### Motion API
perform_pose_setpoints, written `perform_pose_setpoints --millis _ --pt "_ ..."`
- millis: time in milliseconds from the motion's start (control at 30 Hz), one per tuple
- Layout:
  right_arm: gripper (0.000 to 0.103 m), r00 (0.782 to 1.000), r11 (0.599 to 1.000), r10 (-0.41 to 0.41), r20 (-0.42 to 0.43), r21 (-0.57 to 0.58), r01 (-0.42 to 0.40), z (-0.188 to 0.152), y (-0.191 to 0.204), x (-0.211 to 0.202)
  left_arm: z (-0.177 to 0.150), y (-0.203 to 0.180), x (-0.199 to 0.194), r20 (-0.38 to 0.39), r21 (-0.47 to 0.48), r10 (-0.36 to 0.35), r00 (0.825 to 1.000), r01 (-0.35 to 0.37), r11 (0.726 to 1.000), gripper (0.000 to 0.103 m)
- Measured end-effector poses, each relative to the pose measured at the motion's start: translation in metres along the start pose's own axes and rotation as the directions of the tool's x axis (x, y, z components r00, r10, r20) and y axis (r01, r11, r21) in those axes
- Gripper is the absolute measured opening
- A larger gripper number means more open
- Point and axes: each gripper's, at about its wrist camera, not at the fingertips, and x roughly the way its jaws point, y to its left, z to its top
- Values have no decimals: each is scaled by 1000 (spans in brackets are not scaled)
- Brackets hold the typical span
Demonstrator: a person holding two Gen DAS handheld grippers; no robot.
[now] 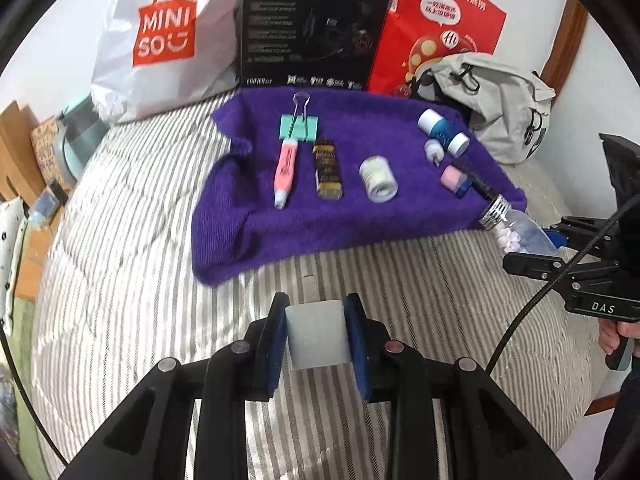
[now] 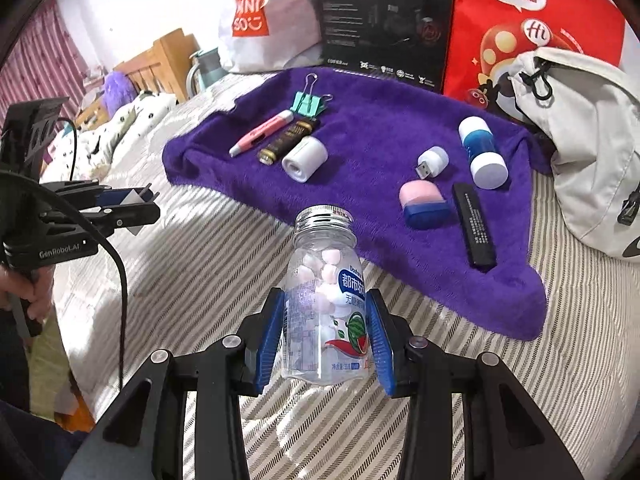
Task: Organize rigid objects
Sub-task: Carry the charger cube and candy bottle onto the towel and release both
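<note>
Holding a white cap (image 1: 316, 334) in the left gripper (image 1: 316, 338) fingers and a clear candy bottle (image 2: 326, 300) in the right gripper (image 2: 326, 334) fingers above the bed (image 1: 132, 216), with most items already laid on the purple towel (image 2: 372, 140), these two left.

Left gripper (image 1: 316, 336) clamps white block (image 1: 316, 334) over striped bedding (image 1: 140, 240); purple towel (image 1: 320, 220) ahead.

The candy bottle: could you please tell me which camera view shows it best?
The right wrist view: the candy bottle fills the centre between the right hand-held gripper's pads, label and open threaded neck clear. The left wrist view shows it small and blurred at the right edge.
</note>
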Motion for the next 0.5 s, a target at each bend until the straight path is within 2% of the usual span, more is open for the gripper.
perform_pose_setpoints --millis 300,500 --pt "41 998 999 -21 59 35 19 35 -23 -8 42 -5 4 38 10 -35 999 34 999 27" --pt "41 998 998 -33 47 47 31 64 -38 11 64 -3 18 41 10 -49 998 48 999 27"
